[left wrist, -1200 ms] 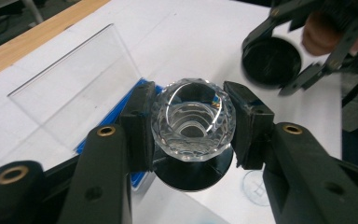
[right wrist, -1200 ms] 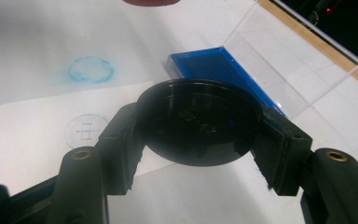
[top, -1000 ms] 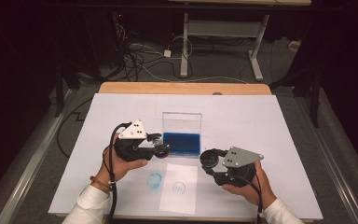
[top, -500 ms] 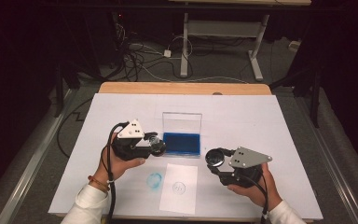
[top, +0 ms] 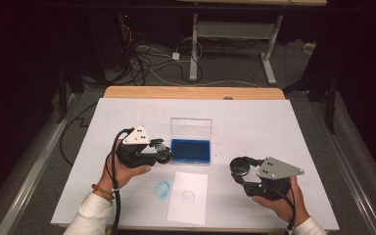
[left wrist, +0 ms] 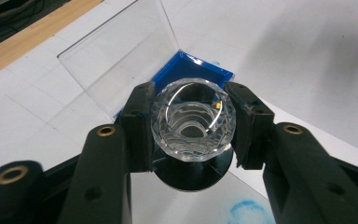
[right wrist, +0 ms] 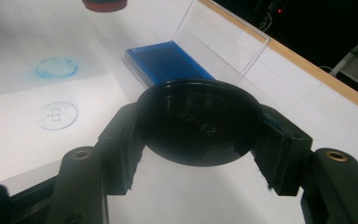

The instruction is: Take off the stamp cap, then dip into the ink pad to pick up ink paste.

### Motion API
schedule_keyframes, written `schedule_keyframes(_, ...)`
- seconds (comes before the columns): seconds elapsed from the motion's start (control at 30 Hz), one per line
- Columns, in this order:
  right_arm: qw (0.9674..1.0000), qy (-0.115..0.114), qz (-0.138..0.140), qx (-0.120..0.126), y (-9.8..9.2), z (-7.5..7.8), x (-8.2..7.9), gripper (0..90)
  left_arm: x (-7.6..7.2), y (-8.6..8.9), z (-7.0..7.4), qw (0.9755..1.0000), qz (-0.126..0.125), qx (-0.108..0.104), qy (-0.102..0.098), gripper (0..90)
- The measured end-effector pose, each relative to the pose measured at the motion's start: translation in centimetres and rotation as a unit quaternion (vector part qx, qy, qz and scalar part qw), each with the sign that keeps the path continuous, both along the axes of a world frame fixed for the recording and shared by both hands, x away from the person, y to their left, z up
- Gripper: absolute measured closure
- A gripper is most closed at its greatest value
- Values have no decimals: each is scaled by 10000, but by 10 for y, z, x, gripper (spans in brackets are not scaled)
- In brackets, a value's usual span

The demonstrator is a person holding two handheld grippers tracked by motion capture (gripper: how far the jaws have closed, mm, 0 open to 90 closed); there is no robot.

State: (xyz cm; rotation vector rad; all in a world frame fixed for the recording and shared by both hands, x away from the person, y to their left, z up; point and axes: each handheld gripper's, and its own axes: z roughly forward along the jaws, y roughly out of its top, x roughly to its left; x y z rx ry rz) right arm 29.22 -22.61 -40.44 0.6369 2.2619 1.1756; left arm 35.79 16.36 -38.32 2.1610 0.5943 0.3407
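We list: left gripper (top: pixel 162 152), jaws clamped on a clear faceted stamp (left wrist: pixel 193 119), held just left of the blue ink pad (top: pixel 191 150) in its open clear case. Right gripper (top: pixel 239 167), clamped on a round black cap (right wrist: pixel 198 121), right of the white paper sheet (top: pixel 188 197) at the table's (top: pixel 274 127) near edge.
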Motion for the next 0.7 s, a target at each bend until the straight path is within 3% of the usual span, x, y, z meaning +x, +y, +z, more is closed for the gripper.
schedule_keyframes(0.17,9999,52,-99,-26,-8,-5,-6,389,-2,-1,3,10000,13,4,-98,550)
schedule_keyframes(0.47,9995,148,-262,-60,-25,-11,-15,389,-3,-3,4,10000,-36,-2,-86,550)
schedule_keyframes(0.7,9993,92,-363,-18,-35,-6,-17,389,2,-9,8,9999,-107,61,-73,550)
